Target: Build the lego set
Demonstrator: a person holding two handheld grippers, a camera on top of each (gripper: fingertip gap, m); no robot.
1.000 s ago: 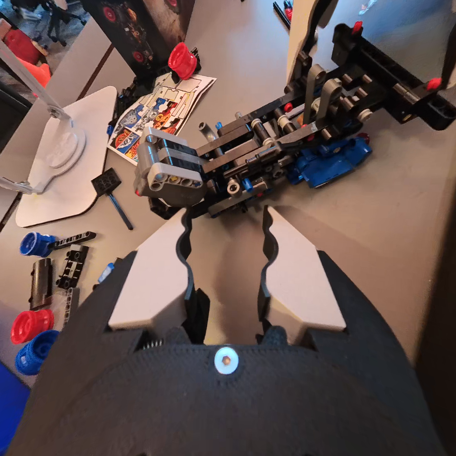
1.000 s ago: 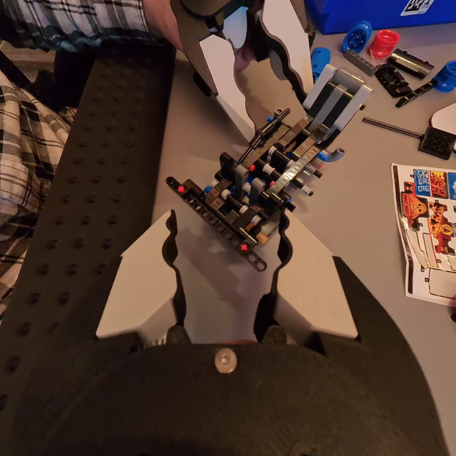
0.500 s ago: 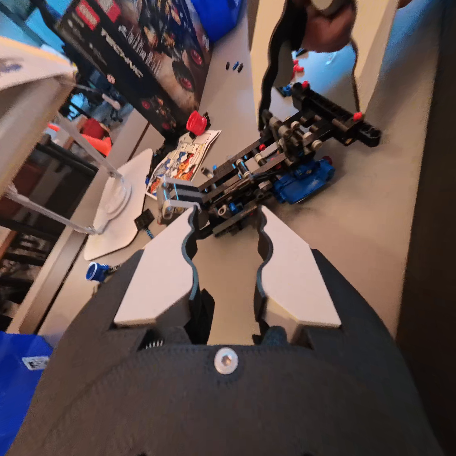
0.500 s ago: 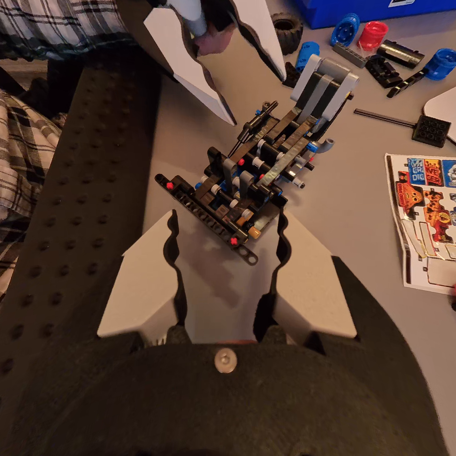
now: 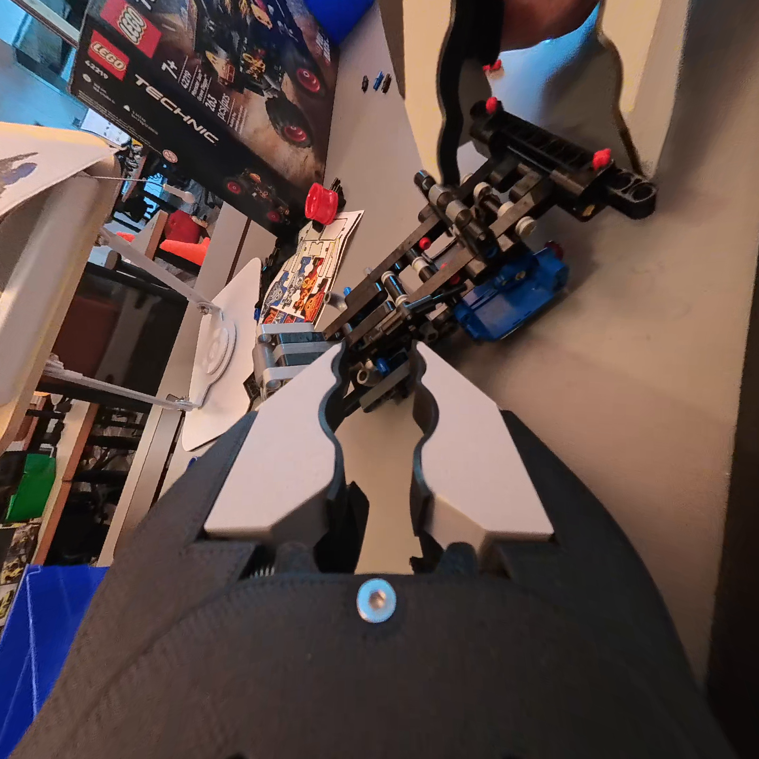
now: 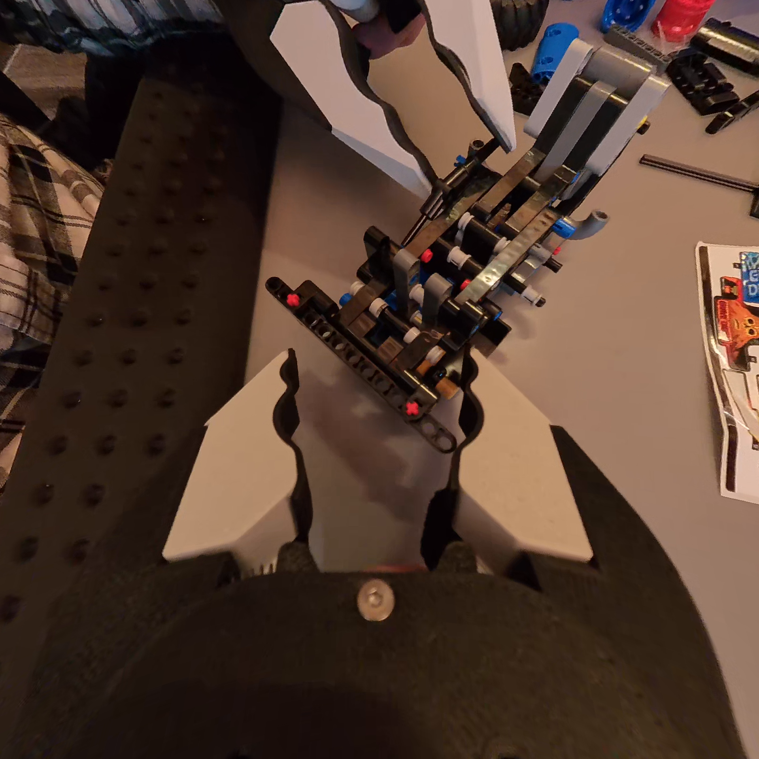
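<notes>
The half-built lego car (image 5: 464,263) lay on the grey table (image 5: 595,390), and it could have slipped or snapped because both the left gripper (image 5: 376,361) and right gripper (image 6: 378,365) were wide open, though the left had moved closer around its end than before

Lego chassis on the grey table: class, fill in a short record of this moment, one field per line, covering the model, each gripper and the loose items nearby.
model: half-built black and grey lego chassis lying on the grey table
left gripper: open, fingertips either side of the chassis end
right gripper: open, at the chassis's long black beam
under model: blue part
loose items: sticker sheet, red wheel hub, set box
</notes>
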